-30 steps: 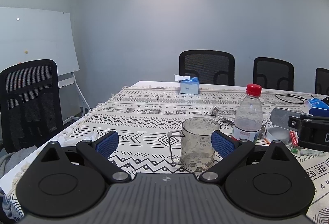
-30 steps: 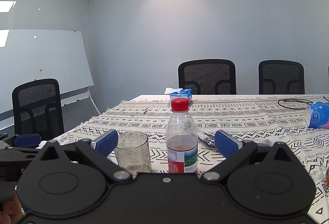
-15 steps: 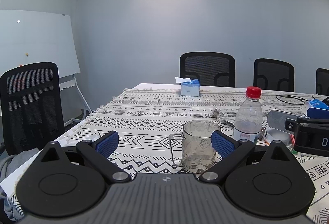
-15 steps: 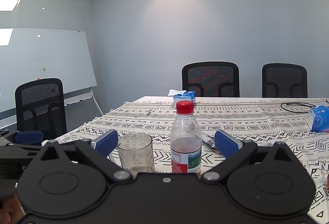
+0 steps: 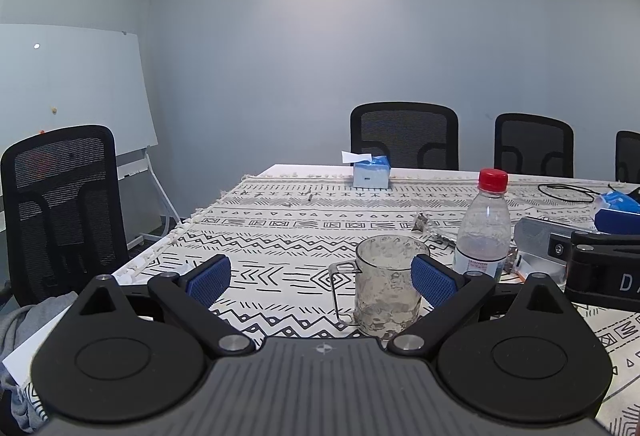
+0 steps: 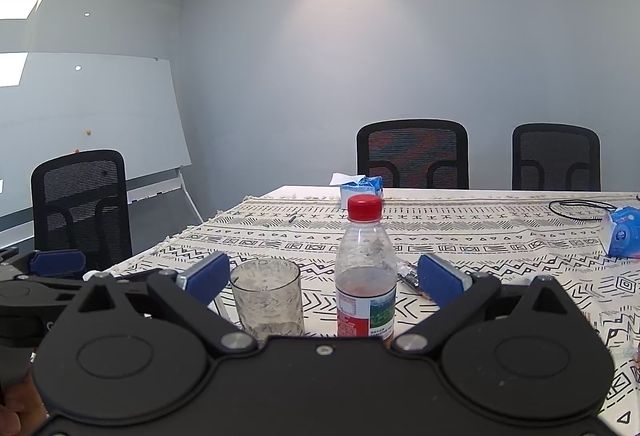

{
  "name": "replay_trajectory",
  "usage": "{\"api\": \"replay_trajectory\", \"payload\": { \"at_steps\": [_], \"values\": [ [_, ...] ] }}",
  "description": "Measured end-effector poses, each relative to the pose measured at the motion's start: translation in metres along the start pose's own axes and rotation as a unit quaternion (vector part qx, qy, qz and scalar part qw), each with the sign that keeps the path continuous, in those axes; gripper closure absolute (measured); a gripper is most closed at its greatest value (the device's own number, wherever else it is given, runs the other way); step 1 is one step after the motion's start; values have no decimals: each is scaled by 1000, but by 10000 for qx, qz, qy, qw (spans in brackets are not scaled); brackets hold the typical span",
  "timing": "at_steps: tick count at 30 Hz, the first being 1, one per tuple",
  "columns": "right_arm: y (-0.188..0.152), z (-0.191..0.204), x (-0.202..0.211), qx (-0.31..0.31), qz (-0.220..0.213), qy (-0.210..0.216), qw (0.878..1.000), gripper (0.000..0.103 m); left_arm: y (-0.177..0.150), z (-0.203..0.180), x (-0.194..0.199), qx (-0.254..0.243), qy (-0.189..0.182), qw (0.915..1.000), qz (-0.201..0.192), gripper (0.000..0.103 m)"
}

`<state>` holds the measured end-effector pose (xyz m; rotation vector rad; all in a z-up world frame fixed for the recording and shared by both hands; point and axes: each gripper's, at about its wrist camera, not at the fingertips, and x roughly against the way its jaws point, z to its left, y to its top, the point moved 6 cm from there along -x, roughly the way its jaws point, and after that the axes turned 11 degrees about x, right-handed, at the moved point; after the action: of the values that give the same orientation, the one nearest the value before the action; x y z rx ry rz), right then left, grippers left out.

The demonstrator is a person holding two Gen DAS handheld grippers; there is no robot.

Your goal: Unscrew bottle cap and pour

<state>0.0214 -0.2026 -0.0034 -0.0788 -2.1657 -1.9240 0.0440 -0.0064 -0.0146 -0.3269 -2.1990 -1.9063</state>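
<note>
A clear plastic bottle (image 6: 366, 276) with a red cap (image 6: 363, 207) and a red-green label stands upright on the patterned tablecloth (image 6: 500, 236). A clear glass mug (image 6: 267, 298) stands just left of it. In the left wrist view the mug (image 5: 386, 288) is in front, with the bottle (image 5: 484, 232) to its right and further back. My left gripper (image 5: 320, 278) is open and empty, short of the mug. My right gripper (image 6: 323, 278) is open and empty, with the bottle standing ahead between its fingers.
A blue tissue box (image 5: 371, 175) sits at the far table edge, with black chairs (image 5: 404, 135) behind. A black cable (image 6: 580, 205) and a blue packet (image 6: 622, 232) lie at right. A foil wrapper (image 6: 410, 274) lies behind the bottle. A whiteboard (image 6: 92, 115) stands at left.
Both grippers have dropped slightly and drifted, so bottle and mug sit a little lower and further right in the views. Both grippers stay open.
</note>
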Motion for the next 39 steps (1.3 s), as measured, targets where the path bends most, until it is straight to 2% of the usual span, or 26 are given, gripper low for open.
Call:
{"api": "replay_trajectory", "payload": {
  "at_steps": [25, 30, 39],
  "values": [
    [0, -1, -1, 10, 21, 4, 10000, 2, -6, -6, -3, -45, 11, 9999, 110, 5],
    [1, -1, -2, 13, 27, 1, 10000, 2, -7, -8, -2, -180, 64, 9998, 41, 5],
    [1, -2, -3, 40, 42, 31, 10000, 3, -7, -20, -4, -365, -210, 9991, -85, 5]
  ]
}}
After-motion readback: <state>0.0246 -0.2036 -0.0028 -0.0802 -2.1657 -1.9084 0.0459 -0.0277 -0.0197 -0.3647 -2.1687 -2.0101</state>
